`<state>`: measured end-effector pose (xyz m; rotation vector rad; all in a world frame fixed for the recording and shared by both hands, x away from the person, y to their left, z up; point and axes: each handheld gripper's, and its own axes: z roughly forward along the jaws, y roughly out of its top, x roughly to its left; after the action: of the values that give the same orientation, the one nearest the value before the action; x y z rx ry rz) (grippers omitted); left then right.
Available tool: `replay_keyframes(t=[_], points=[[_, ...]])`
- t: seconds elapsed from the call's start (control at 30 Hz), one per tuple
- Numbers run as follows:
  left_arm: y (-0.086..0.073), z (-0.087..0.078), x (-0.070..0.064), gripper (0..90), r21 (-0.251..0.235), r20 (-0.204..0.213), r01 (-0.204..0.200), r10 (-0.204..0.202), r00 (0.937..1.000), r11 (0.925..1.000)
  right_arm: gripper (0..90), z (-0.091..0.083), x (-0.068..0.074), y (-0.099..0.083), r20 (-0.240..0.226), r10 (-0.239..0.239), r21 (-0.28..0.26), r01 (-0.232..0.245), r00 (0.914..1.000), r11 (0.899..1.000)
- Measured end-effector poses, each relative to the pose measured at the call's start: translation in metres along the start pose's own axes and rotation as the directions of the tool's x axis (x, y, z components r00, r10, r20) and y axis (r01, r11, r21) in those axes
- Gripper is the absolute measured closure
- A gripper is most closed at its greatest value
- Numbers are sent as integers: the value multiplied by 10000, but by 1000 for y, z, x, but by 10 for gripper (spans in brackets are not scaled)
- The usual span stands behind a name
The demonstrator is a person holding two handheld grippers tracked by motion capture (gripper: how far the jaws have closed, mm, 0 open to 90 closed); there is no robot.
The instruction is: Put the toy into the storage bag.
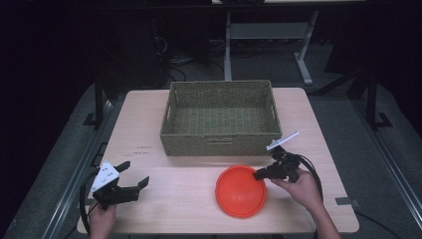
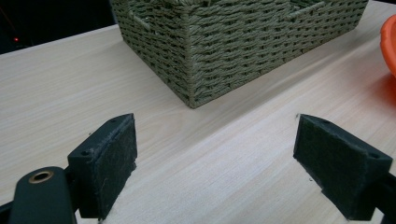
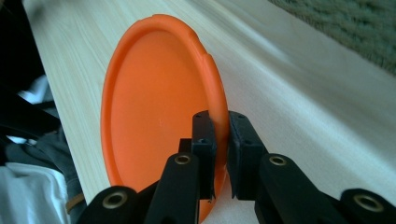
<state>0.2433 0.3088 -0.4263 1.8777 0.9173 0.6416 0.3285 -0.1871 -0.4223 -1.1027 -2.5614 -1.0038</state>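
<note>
**Orange plate: thin rim pinch, likely to slip**

Orange plate (image 1: 241,191) lying on the counter (image 1: 164,199), near its front edge, just in front of the woven basket (image 1: 221,117) and apart from it. Being pinched at its right rim by the right tongs (image 1: 258,175), jaws clenched on the edge, one inside the dish and one outside, as seen in the right gripper view (image 3: 159,121). Catching only the thin rim there, with most of the plate hanging out beyond the pads.

Probably risking a slip: a smooth, curved lip held at one point, tending to pivot or slide out once the plate's weight is coming onto the pinch. Also risking a scrape or a push across the counter rather than a clean lift, the far rim staying down and dragging. If heading for the basket, possibly clipping its near wall with the drooping far edge, tipping the plate out of the grip or nudging the basket back.

Left tongs (image 1: 134,181) hovering over the counter at the front left corner, released, jaws standing wide apart with nothing between them, well apart from the plate; in the left gripper view, pointing toward the basket's corner (image 2: 196,56). Offering no support from there, so the whole load seemingly resting on the one narrow pinch.
</note>
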Motion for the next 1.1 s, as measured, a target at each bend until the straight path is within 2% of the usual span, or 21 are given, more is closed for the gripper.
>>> replay_keyframes(t=[0.03, 0.1, 0.23, 0.53, 0.6, 0.83, 1.1], points=[[0, 0, 0, 128, -3, -34, -37, 37, 10000, 10000, 821, -1, 2, 3, 41, -114, 38, 114, 9999, 9999], [0, -1, 0, 128, -4, -77, -63, 63, 10000, 10000, 821, -6, 7, 7, -180, -160, -134, 157, 9997, 9998], [0, -2, 1, 128, -5, -105, -44, 44, 9999, 10000, 822, -19, 13, 14, 49, -429, -468, 430, 9991, 9980], [0, -1, 3, 129, -6, -186, 52, -53, 9998, 10000, 823, -48, 19, 24, 380, -393, -815, 423, 9985, 9958], [0, -1, 3, 129, -50, -73, 118, -118, 9999, 9999, 822, -53, 19, 26, 321, -416, -860, 442, 9986, 9953], [0, -1, 1, 128, -33, -32, 1, -1, 10000, 10000, 822, -72, 22, 39, 430, -388, -1165, 435, 9983, 9922], [0, -1, 1, 129, -30, -51, 16, -17, 10000, 10000, 823, -84, 30, 58, 622, -624, -1075, 689, 9961, 9918]])
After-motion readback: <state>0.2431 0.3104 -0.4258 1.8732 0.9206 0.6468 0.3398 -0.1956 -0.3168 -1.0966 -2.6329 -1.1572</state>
